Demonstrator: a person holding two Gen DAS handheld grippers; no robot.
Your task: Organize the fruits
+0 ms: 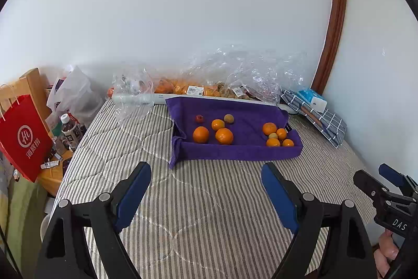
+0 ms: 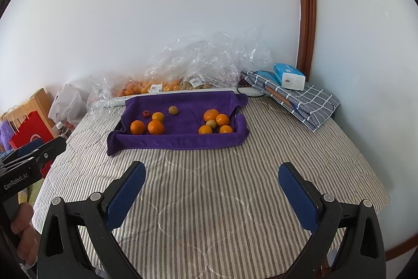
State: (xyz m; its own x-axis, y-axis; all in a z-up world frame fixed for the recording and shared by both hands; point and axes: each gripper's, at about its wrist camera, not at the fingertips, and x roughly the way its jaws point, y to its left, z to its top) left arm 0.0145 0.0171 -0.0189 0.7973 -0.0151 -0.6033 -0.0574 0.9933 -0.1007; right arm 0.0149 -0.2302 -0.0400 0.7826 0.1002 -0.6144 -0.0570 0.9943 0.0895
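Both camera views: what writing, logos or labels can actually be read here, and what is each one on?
"DAS": white letters on the right gripper body, seen from the left wrist.
"GenRobot.AI": white letters on the left gripper body, seen from the right wrist.
Red paper bag: a white round logo over three Chinese characters, too distorted to quote surely.
Bottle: one character, unclear.
Price stickers on the plastic fruit bags: too small.

Bare striped bed (image 2: 209,187) lies open toward the tray (image 2: 183,141) at 12 o'clock; plastic bags (image 2: 209,62) crowd behind it.
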